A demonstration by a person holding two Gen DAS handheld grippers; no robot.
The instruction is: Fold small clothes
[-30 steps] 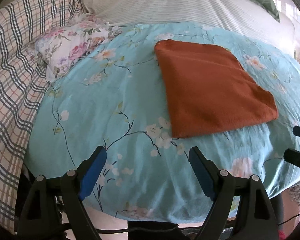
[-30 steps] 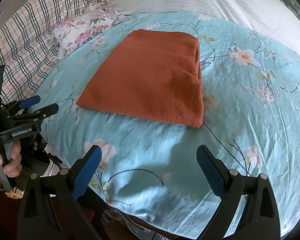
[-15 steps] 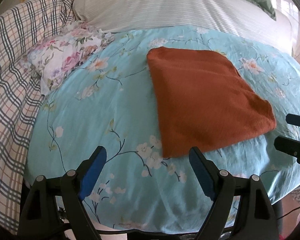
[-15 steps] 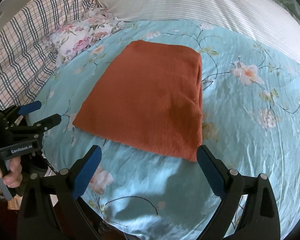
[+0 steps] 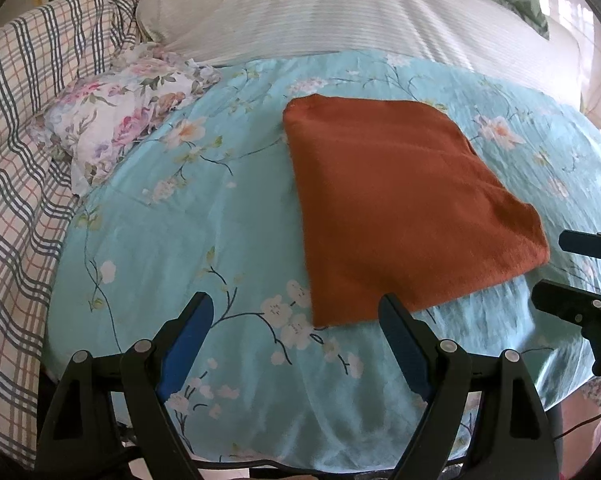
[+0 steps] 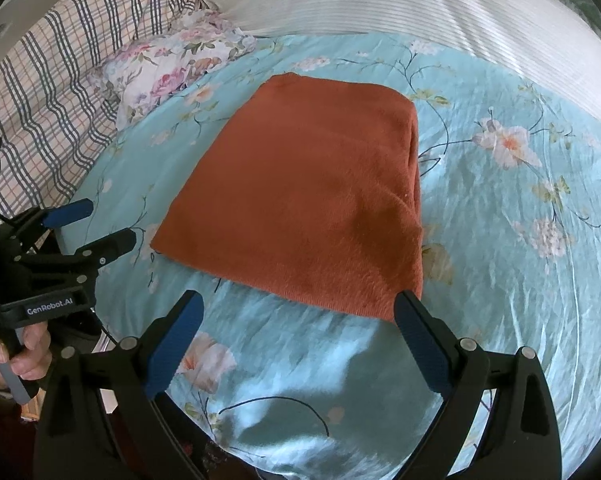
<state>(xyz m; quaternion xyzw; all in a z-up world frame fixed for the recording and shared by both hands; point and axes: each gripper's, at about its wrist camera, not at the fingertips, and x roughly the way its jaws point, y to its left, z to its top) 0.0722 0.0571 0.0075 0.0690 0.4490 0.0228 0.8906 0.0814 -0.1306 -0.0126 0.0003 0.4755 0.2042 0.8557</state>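
- A folded orange cloth [image 5: 404, 208] lies flat on a blue sheet [image 5: 204, 224] with flowers on it. The sheet covers a bed.
- The cloth is a neat, thick shape with straight sides. In the right view, the cloth [image 6: 308, 204] shows stacked layers along its right edge.
- The left gripper [image 5: 296, 312] is wide open. It holds nothing. Its blue pads [image 5: 188, 336] hang over the sheet, near the front edge of the bed.
- The cloth's near left corner sits between the left gripper's two fingers in the left view. I cannot tell if a finger touches it.
- The right gripper [image 6: 300, 312] is wide open too. It holds nothing.
- The right finger of the right gripper is just at the cloth's near right corner. I cannot tell if it touches the cloth.
- From the right view, the left gripper [image 6: 96, 228] is seen at the left side, close to the cloth's left corner. A hand [image 6: 16, 356] grips its handle.
- From the left view, the right gripper [image 5: 568, 268] pokes in from the right edge, next to the cloth's right corner.
- A small flowery pillow [image 5: 120, 116] lies at the far left of the sheet, well apart from the cloth.
- A checked blanket [image 5: 24, 152] is bunched up to the left of that pillow.
- A big white striped pillow [image 5: 320, 12] sits behind the sheet.
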